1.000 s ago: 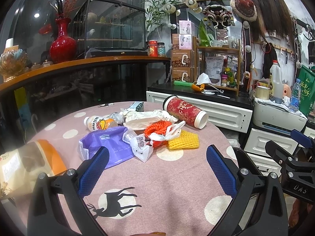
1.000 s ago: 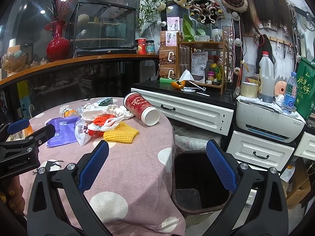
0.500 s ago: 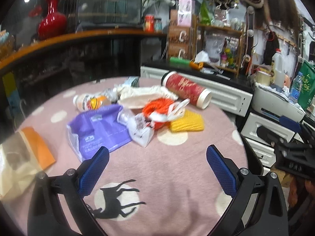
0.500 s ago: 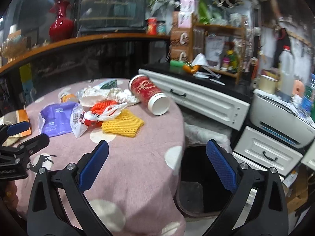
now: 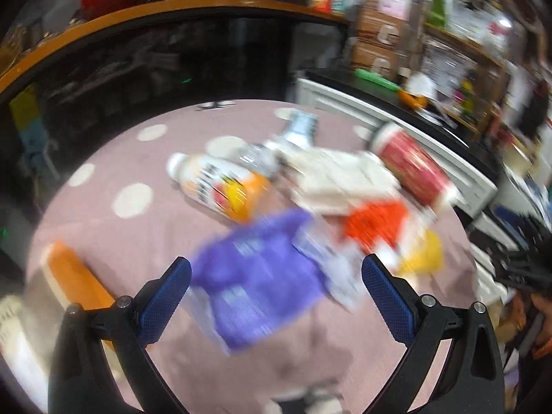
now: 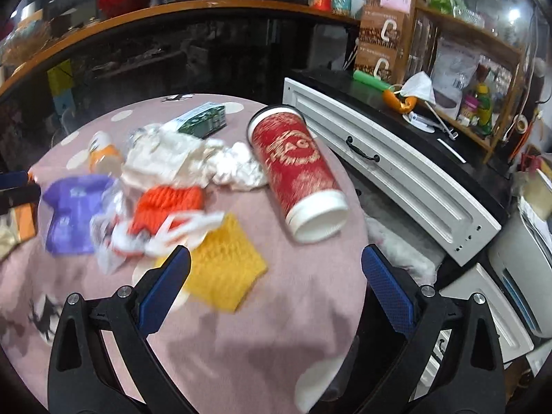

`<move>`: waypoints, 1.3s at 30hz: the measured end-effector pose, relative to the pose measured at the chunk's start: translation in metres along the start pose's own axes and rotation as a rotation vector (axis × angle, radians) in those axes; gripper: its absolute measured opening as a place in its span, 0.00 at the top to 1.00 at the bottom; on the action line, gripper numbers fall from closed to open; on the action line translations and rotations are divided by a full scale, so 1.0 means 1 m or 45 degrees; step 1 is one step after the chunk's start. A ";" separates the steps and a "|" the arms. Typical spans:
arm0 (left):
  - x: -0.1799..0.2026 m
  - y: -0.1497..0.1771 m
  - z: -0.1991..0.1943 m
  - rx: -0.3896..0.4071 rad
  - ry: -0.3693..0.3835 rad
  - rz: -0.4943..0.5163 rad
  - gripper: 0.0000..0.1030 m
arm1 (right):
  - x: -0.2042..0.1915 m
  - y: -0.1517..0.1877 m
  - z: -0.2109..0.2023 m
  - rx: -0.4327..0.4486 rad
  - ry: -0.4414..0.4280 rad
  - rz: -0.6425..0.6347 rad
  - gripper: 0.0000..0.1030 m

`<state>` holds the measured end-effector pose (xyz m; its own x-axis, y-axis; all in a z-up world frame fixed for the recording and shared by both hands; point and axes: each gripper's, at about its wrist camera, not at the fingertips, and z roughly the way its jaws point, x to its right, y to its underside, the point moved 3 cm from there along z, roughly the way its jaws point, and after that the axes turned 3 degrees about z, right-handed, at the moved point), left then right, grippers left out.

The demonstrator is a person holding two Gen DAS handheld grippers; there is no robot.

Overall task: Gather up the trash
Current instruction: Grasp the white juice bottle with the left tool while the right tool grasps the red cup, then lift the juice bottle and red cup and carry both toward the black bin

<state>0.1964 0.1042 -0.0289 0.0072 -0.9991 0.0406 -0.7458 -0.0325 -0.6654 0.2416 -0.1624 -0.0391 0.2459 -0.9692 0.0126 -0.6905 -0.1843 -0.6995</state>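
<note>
- The left gripper [image 5: 276, 286] hovers over the pink spotted table [image 5: 103, 220], jaws wide apart and holding nothing.
- A purple bag [image 5: 262, 283] lies right between and just ahead of its fingers; whether they touch it cannot be told through the blur.
- Ahead of that gripper lie a bottle [image 5: 220, 186] on its side, a white wrapper [image 5: 338, 183] and, to the right, an orange net [image 5: 376, 224] and a red cup [image 5: 414, 169].
- The right gripper [image 6: 276, 276] is also spread open and empty, above the table's near edge.
- A yellow net [image 6: 224, 265] lies between its fingers, nearer the left one, which covers one corner.
- The red cup lies on its side ahead and slightly right, white rim towards the gripper.
- The left wrist view is heavily smeared, so labels and edges cannot be read.
- An orange packet [image 5: 76, 276] left of the left gripper is cut off by its finger.
</note>
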 end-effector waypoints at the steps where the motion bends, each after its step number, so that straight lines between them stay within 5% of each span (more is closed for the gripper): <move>1: -0.008 -0.011 0.007 -0.038 -0.017 -0.028 0.05 | 0.002 -0.007 0.004 -0.012 -0.002 0.001 0.05; 6: -0.045 -0.054 0.054 -0.248 -0.047 -0.242 0.07 | 0.011 -0.021 0.014 -0.038 -0.033 0.054 0.05; 12: -0.052 -0.070 0.104 -0.414 -0.108 -0.300 0.15 | 0.011 -0.010 0.011 -0.024 -0.027 0.042 0.05; 23: -0.061 -0.073 0.147 -0.517 -0.159 -0.385 0.28 | 0.017 -0.001 0.005 0.014 0.023 -0.010 0.05; 28: -0.075 -0.058 0.164 -0.592 -0.040 -0.532 0.41 | 0.018 -0.004 0.008 0.013 0.019 -0.007 0.05; 31: -0.072 -0.062 0.160 -0.541 -0.096 -0.445 0.41 | 0.013 -0.007 0.012 0.004 0.014 -0.022 0.05; 35: -0.081 -0.061 0.155 -0.514 -0.039 -0.545 0.41 | 0.008 -0.014 0.019 -0.006 0.026 -0.056 0.05; 39: -0.083 -0.066 0.122 -0.335 -0.097 -0.484 0.41 | 0.007 -0.028 0.032 -0.021 0.045 -0.094 0.05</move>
<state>0.3261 0.1857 -0.0791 0.3543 -0.9170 0.1835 -0.8241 -0.3989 -0.4022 0.2847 -0.1590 -0.0423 0.2726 -0.9580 0.0892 -0.6825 -0.2579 -0.6839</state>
